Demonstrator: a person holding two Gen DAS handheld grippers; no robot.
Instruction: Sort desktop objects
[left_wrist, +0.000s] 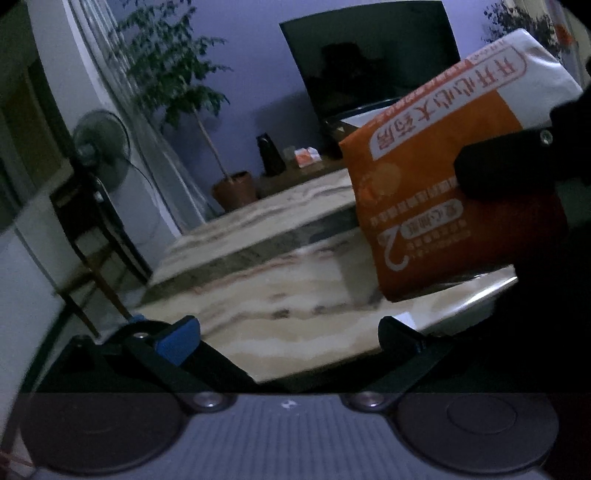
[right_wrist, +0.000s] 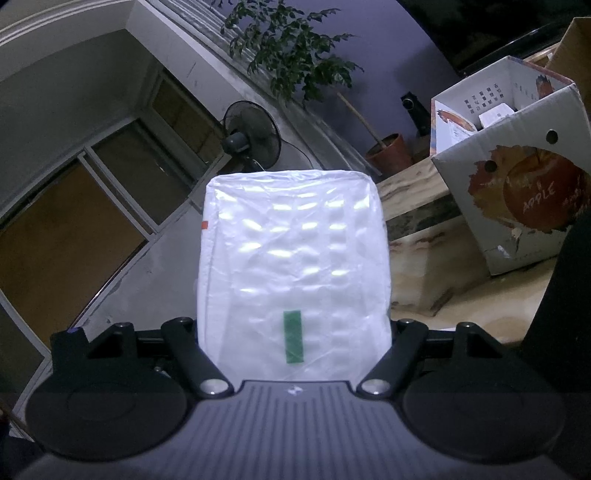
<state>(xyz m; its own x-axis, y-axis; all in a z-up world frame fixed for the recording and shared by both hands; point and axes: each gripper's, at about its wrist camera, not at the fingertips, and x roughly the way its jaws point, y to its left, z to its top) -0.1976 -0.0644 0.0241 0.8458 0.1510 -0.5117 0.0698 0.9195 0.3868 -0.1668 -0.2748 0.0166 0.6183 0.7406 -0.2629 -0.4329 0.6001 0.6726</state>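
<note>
- Right gripper (right_wrist: 293, 332): jaws spread wide yet clamped on a soft white pack (right_wrist: 293, 254); both arms press its lower flanks. Held clear of the table, long axis running straight out from the claw, far end tipped slightly up.
- Same pack from the left wrist view: orange-and-white printed face (left_wrist: 443, 192), one black finger (left_wrist: 506, 166) of the right gripper across its side, hanging above the marble tabletop (left_wrist: 295, 321).
- Left gripper (left_wrist: 288, 338): jaws apart, nothing between them; bare marble only, blue pad visible on one fingertip.
- Landmark: apple carton (right_wrist: 524, 192), open-topped, standing on the table. Pack lies left of the carton and nearer the camera, well apart from it. Carton mouth sits up and to the right of the claw.
- Judged: carton the likely bin, so the coming move turns on swinging the pack rightward and lifting it over the near wall, long axis first. Right hand nearer the carton and already loaded; left hand idle.
- Hidden or unclear: carton absent from the left wrist view, blocked by the pack. Carton floor unseen; only a pale item (right_wrist: 495, 114) showing above its rim. Pad contact under the plastic film hard to make out. Dim light, left view blurred. Dark shape at the right edge of the right wrist view unidentified.
</note>
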